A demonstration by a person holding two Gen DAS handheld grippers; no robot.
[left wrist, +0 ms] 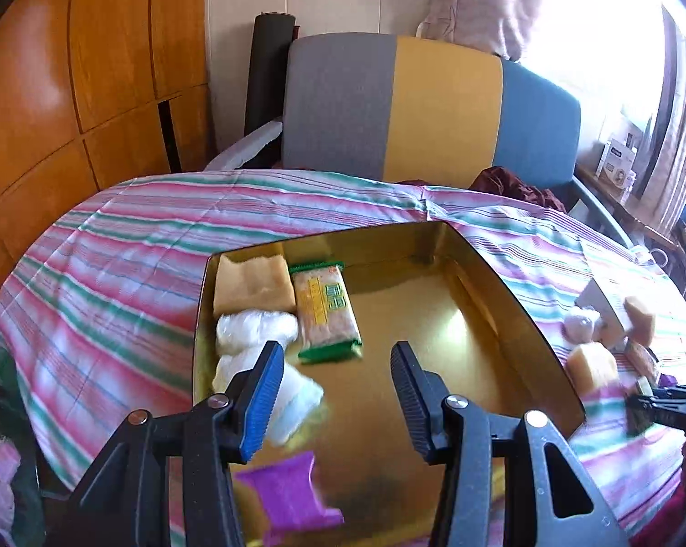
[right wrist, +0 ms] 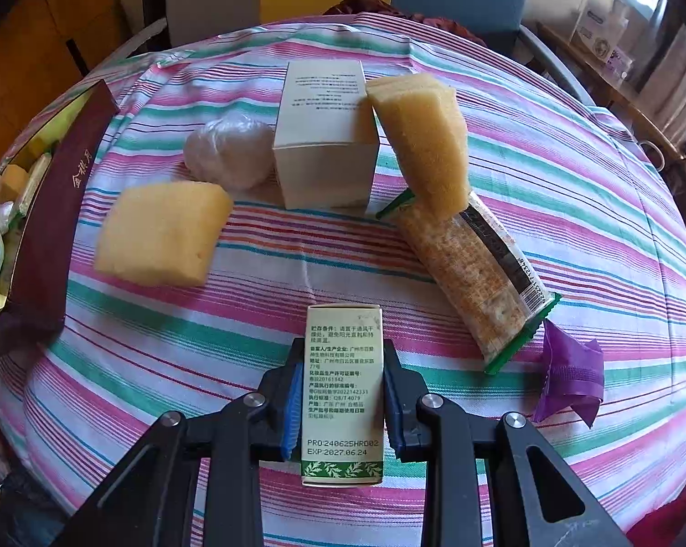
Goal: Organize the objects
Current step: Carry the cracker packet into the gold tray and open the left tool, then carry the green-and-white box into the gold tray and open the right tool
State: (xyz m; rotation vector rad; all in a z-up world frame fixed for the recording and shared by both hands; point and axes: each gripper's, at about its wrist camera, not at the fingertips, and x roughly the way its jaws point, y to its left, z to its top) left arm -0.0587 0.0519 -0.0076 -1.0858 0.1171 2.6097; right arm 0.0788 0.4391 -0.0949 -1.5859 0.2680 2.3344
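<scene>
My right gripper (right wrist: 343, 403) clamps a small white printed carton (right wrist: 343, 392) above the striped tablecloth (right wrist: 206, 342); my left gripper (left wrist: 336, 392) gapes empty over the gold-lined box (left wrist: 516, 319).

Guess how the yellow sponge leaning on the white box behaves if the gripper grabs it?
The sponge looks porous, so probably soft and light; jaws would likely squash it. It stands tilted against the white box, its lower end on the cracker pack, so a nudge may topple it.
</scene>
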